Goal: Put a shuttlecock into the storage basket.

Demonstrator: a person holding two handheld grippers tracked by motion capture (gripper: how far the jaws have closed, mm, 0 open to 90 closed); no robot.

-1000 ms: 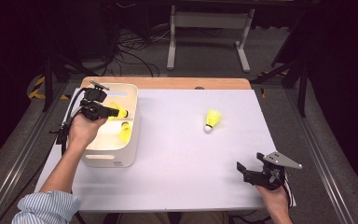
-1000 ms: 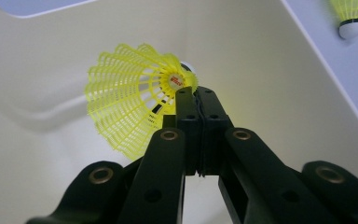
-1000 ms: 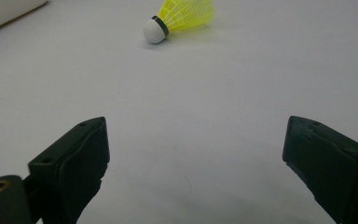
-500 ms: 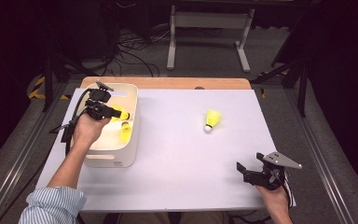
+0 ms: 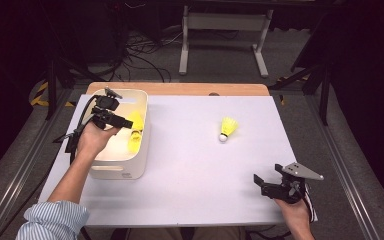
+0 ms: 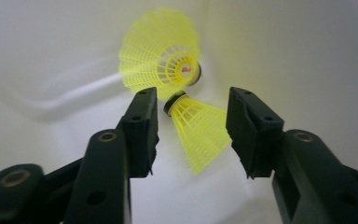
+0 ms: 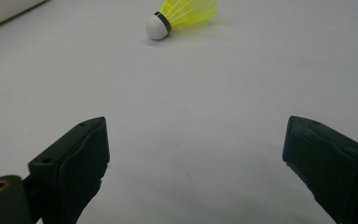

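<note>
left tongs (image 5: 128,123) over the bin (image 5: 139,160), held by the left hand (image 5: 92,140), tips aimed down into it. jaws just opened, now about half apart, pads pressing on nothing. between them, seen along the jaws in the left gripper view (image 6: 192,133): a yellow shuttle (image 6: 198,130) lying free on the bin floor, cork end away from the tongs, skirt fanning back toward them, clear of both pads (small gap on each side). just past its cork, a second shuttle (image 6: 161,58), skirt spread and facing the tongs, cork against the bin wall (image 6: 279,46), seemingly touching or near touching the first at the cork end. from the high view, both visible as yellow patches inside the bin, one (image 5: 137,120) just beyond the jaw tips, one (image 5: 134,142) slightly nearer the person.

right tongs (image 5: 259,183) low over the near right part of the table (image 5: 190,170), in the right hand (image 5: 294,212), pointing left and a bit forward. jaws spread wide, nothing between them but bare white top in the right gripper view (image 7: 196,158). well ahead of them, a third shuttle (image 7: 182,15) on its side on the table, white cork toward the tongs' left, skirt to the right; in the high view (image 5: 228,128) well apart from the right tongs, farther up the table, and well to the right of the bin.
</note>
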